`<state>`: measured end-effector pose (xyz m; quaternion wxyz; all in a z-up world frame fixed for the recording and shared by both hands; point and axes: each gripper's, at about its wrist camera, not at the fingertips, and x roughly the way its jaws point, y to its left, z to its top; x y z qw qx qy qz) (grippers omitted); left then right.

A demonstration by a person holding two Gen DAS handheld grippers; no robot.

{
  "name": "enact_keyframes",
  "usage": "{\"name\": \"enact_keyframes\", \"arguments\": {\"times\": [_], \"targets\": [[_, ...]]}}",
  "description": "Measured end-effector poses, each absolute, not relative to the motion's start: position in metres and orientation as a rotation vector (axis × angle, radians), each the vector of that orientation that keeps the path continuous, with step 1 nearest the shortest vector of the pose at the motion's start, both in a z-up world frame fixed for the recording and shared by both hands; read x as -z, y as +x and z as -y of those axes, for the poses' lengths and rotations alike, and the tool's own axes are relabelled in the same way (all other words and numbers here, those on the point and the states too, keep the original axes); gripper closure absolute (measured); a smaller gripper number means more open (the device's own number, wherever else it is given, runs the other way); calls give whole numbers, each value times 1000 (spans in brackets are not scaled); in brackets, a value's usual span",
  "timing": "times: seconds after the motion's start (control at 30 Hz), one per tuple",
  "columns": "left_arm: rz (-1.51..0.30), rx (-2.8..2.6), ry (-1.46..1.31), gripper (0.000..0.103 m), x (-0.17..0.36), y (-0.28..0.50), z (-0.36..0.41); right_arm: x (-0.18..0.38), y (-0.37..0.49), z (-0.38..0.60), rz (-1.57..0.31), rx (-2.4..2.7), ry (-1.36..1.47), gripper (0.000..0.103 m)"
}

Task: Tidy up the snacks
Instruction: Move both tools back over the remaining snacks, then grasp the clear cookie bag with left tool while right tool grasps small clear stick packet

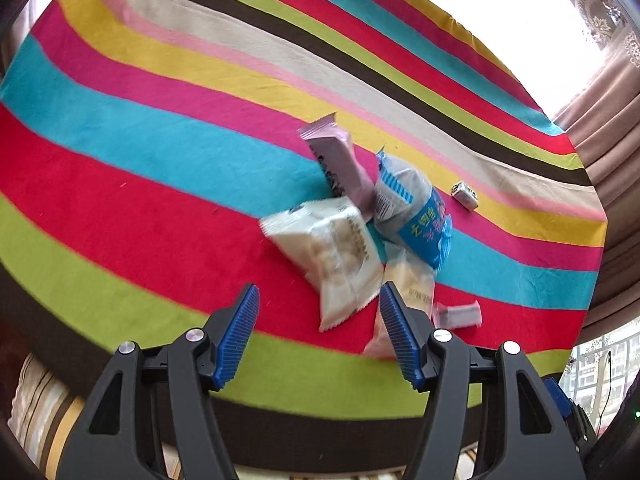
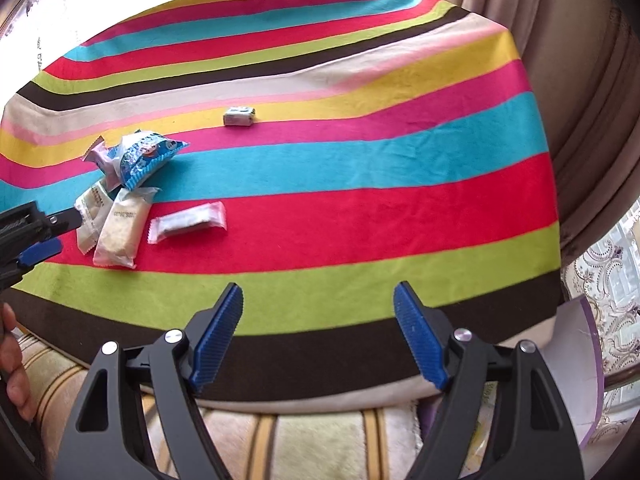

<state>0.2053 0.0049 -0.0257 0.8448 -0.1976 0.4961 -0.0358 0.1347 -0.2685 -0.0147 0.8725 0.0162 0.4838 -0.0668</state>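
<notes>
Both claws, left claw (image 1: 320,306) and right claw (image 2: 318,300), agape and empty; cream snack packet (image 1: 404,292) half hidden behind left claw's finger.

Snack heap (image 2: 120,192) on tablecloth (image 2: 360,208), left of centre in right wrist view. Lone bar (image 2: 187,222) just right of heap. Small box (image 2: 239,116) farther back, apart. Left gripper (image 1: 318,336) near heap's front edge. Curtain (image 2: 580,120) right of table.

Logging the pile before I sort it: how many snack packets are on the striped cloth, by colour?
White/cream packets: 2
Blue-and-white packet: 1
Pale purple packet: 1
Pink-ended packet with dark centre: 1
Small white box-shaped pack: 1
Total: 6
</notes>
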Motion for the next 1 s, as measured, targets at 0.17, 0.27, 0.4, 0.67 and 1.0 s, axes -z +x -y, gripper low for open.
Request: {"name": "enact_keyframes", "arguments": {"times": [0.17, 0.27, 0.4, 0.67, 1.0], "targets": [[-1054, 71, -378, 44, 31, 227, 9, 19, 146, 257, -1016, 120, 19, 25], [-1054, 42, -333, 44, 34, 235, 13, 21, 156, 245, -1020, 95, 11, 25], [-1048, 14, -242, 49, 34, 239, 20, 22, 167, 229, -1020, 70, -9, 23], [-1030, 14, -199, 70, 33, 234, 16, 30, 190, 207, -1046, 18, -33, 23], [-1022, 42, -273, 88, 34, 220, -8, 42, 212, 193, -1074, -18, -44, 22]]}}
